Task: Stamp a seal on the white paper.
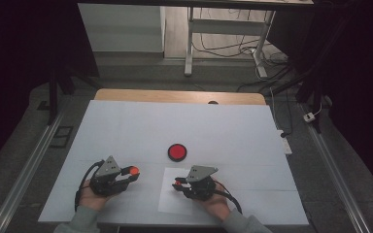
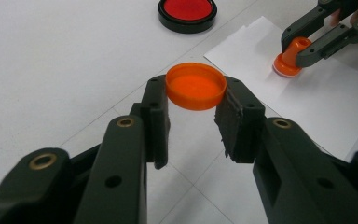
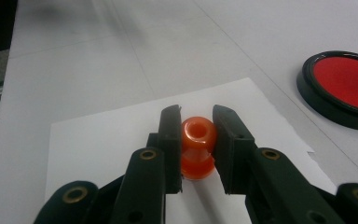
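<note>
My left gripper (image 2: 196,100) is shut on an orange round cap (image 2: 196,86), held hollow side up just above the table; in the high view the cap (image 1: 134,171) shows at the tip of the left gripper (image 1: 132,173). My right gripper (image 3: 196,140) is shut on the handle of an orange stamp (image 3: 198,145), whose base rests on a white sheet of paper (image 3: 102,140). In the high view the right gripper (image 1: 177,184) stands over the paper (image 1: 172,201). A red ink pad (image 1: 177,152) in a black round case lies open beyond both grippers.
The table is covered with a white sheet (image 1: 126,126); its wooden far edge (image 1: 175,95) shows at the back. Beyond it are a grey floor, desk legs (image 1: 189,43) and cables. Metal rails (image 1: 29,165) run along both sides.
</note>
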